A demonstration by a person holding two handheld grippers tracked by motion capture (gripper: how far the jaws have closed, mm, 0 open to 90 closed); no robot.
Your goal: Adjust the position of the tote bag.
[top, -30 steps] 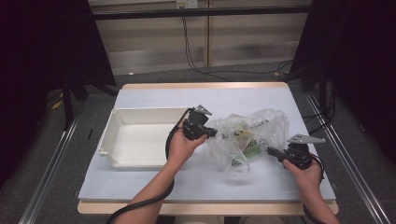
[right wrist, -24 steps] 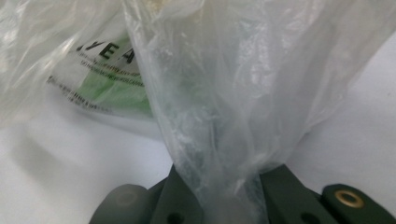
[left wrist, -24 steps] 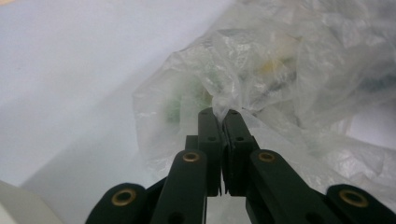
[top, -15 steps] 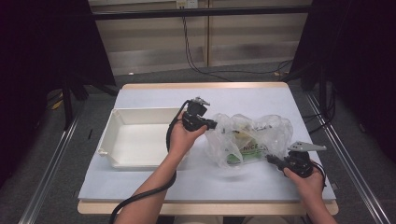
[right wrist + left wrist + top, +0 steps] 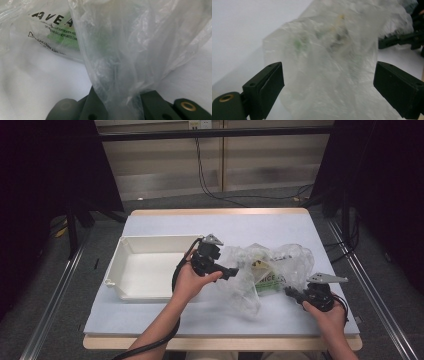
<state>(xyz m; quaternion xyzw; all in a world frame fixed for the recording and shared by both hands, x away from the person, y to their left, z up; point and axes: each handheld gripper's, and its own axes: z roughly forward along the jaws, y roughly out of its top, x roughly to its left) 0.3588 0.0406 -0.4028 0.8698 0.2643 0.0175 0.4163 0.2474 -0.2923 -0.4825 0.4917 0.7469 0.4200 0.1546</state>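
Crinkly clear plastic bag (image 5: 272, 270) slumped on the pale counter (image 5: 165, 317), left tool (image 5: 233, 272) level, jaws just sprung wide, bag loose between them, right tool (image 5: 289, 291) low, pinching bag's edge.

A crumpled clear plastic bag (image 5: 265, 270) is lying on the table (image 5: 165, 315) just right of the white bin (image 5: 150, 270), bunching loosely upward, with a green-printed packet (image 5: 267, 281) showing through its film, its right corner pinched.

Crinkled clear plastic bag (image 5: 329, 67) between spread claw (image 5: 328, 91) jaws
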